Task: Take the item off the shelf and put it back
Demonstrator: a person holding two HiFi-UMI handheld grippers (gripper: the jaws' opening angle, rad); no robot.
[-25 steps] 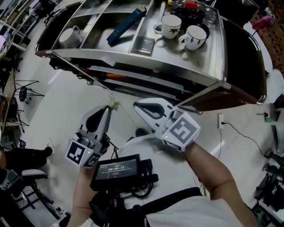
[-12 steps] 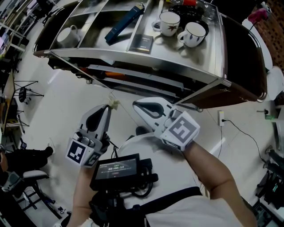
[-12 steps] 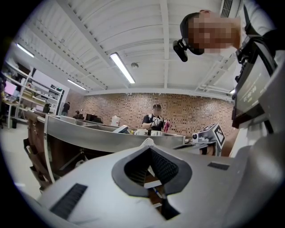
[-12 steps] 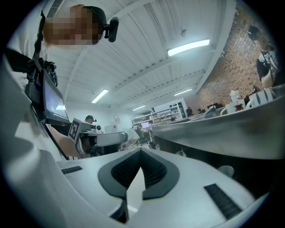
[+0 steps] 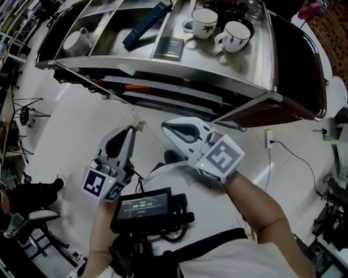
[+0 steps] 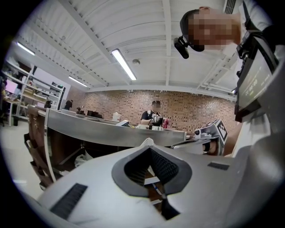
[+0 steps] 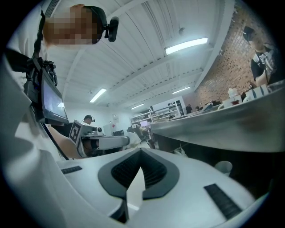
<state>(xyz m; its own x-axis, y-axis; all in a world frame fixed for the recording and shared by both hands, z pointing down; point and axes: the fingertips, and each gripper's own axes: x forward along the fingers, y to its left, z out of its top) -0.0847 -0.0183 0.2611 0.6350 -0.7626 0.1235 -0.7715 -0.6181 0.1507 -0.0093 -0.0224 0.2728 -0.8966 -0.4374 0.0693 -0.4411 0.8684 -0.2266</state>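
Cut off above, tucked away below

The shelf unit (image 5: 163, 68) runs off the top edge of the head view, cropping a dark cluster (image 5: 231, 6) at top centre beyond naming; its lower levels hide under the top one, only an orange-handled item (image 5: 140, 87) peeking out; print on the small dark box (image 5: 169, 48) is too small to read.

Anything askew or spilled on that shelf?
Only the long blue box: it lies diagonally across its compartment on top of the shelf, unlike the small dark box beside it, which sits square. No spill visible.
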